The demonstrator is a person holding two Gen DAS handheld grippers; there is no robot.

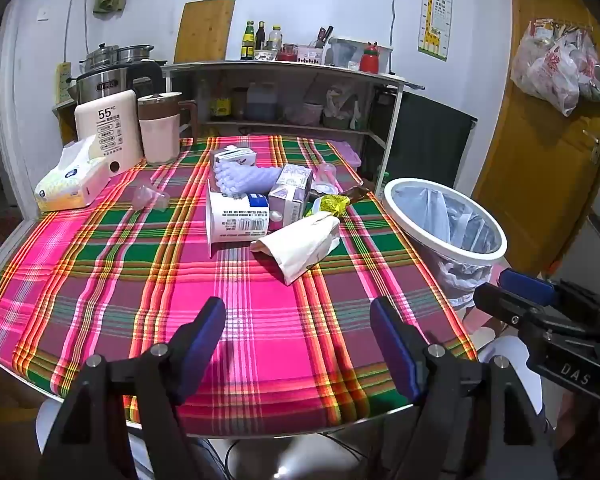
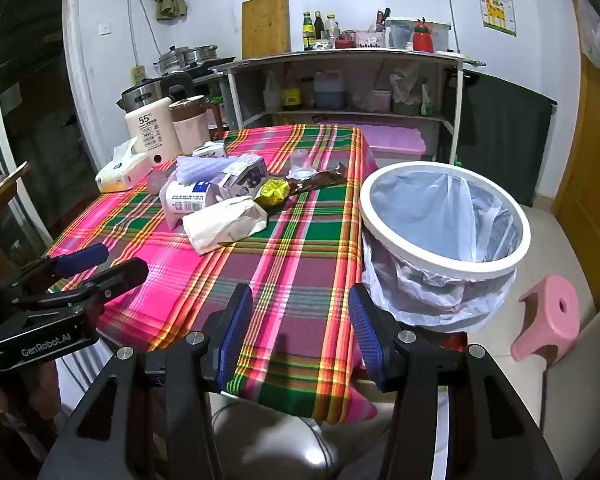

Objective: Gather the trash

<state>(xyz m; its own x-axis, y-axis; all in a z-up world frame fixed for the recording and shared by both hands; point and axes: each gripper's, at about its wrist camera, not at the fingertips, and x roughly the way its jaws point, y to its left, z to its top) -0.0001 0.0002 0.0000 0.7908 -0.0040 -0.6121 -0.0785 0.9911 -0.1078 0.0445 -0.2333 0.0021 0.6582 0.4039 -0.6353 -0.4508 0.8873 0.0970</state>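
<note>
Left hand-held gripper [image 1: 298,316]: I see its fingers spread wide over the near edge of the bench, nothing between them.
Right hand-held gripper [image 2: 300,304]: spread too and empty, over the near right corner of the bench, just beside the bin.
Bench [image 1: 112,300]: covered with a pink, green and yellow plaid cloth; the near half is bare cloth.
Trash heap: all in one cluster at the middle of the bench, toward the far side.
Paper bag [image 1: 300,246]: white, lying flat, nearest of the heap to me.
Tub [image 1: 238,216]: white, tipped on its side with a barcode up, touching the left of the carton.
Carton [image 1: 290,194]: small purple one, leaning between tub and wrapper.
Foam sleeve [image 1: 244,176]: pale purple, lying on top of the tub, in front of a second carton [image 1: 234,156].
Gold wrapper [image 1: 330,204]: crumpled, right of the carton, with a brown wrapper [image 2: 320,180] just past it.
Clear cups: one [image 1: 150,198] alone left of the heap, another [image 2: 300,164] far right.
Bin [image 2: 444,264]: white rim, clear liner, standing off the right edge of the bench.
Not trash: tissue pack [image 1: 72,180], water heater [image 1: 110,128] and jug [image 1: 160,126] at the far left corner.
In the way: nothing between either gripper and the heap.
Stool [image 2: 548,316]: pink, on the floor right of the bin.
</note>
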